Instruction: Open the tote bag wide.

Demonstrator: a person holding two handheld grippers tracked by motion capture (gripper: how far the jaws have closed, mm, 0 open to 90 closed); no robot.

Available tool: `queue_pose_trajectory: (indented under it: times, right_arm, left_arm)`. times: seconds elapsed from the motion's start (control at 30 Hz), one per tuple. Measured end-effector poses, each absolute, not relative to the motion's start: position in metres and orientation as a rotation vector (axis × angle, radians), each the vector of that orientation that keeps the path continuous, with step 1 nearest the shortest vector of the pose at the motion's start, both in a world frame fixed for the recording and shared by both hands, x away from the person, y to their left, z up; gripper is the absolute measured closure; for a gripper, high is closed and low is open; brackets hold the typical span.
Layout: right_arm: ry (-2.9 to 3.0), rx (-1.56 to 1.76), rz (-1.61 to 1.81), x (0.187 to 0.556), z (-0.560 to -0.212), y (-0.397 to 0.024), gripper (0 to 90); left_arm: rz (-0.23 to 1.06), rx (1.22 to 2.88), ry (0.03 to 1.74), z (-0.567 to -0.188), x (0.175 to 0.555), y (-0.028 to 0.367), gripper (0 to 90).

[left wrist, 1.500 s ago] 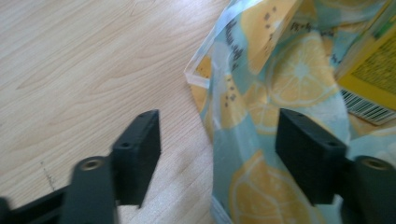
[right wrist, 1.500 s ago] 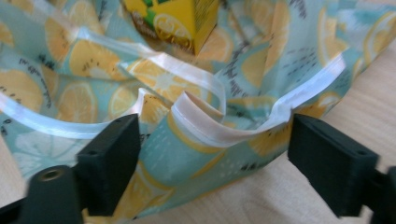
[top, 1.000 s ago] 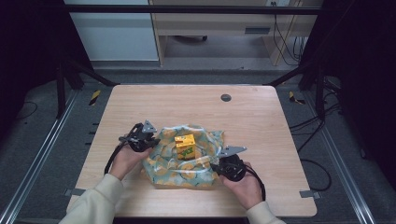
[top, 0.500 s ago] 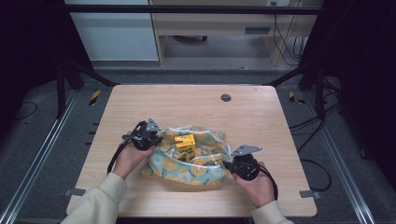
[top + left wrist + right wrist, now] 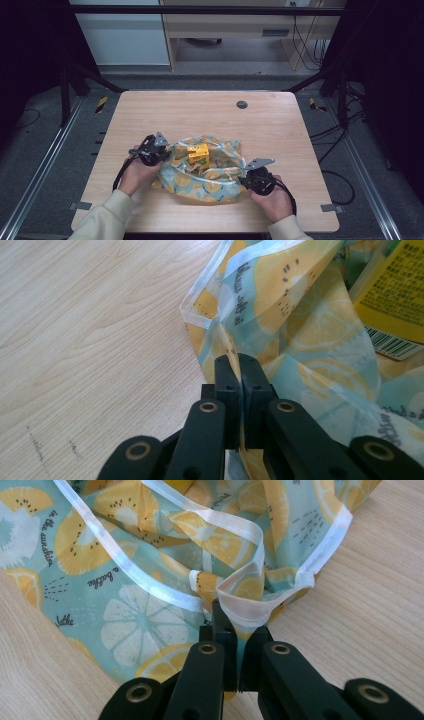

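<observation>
Gripping the bag (image 5: 210, 172), both clamped grippers (image 5: 162, 156) (image 5: 248, 179) have spread it wider.

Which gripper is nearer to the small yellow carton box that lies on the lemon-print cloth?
Left. The left gripper holds the cloth edge just left of the yellow carton box. The right gripper grips the cloth edge farther away, toward the table's near right side.

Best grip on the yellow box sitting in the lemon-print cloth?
Probably from above, jaws across the narrow sides of the yellow carton box: it stands clear in the middle of the teal lemon-print cloth, whose raised folds block a level approach. Both the left gripper and right gripper are clamped on cloth edges.
</observation>
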State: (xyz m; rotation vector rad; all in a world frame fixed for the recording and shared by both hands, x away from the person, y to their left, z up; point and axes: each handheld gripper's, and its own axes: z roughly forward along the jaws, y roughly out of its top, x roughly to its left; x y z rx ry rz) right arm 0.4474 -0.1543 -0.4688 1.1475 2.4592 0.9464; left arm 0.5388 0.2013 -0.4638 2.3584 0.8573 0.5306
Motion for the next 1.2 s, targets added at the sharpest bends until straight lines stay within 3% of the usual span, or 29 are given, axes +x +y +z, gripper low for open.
queue_pose_trajectory:
  times: [1.2]
  right_arm:
    - [2.542, 1.12, 0.783, 0.447, -0.477, -0.152, 90.0]
  left_arm:
    - [0.524, 2.383, 0.922, -0.479, 0.548, 0.217, 88.9]
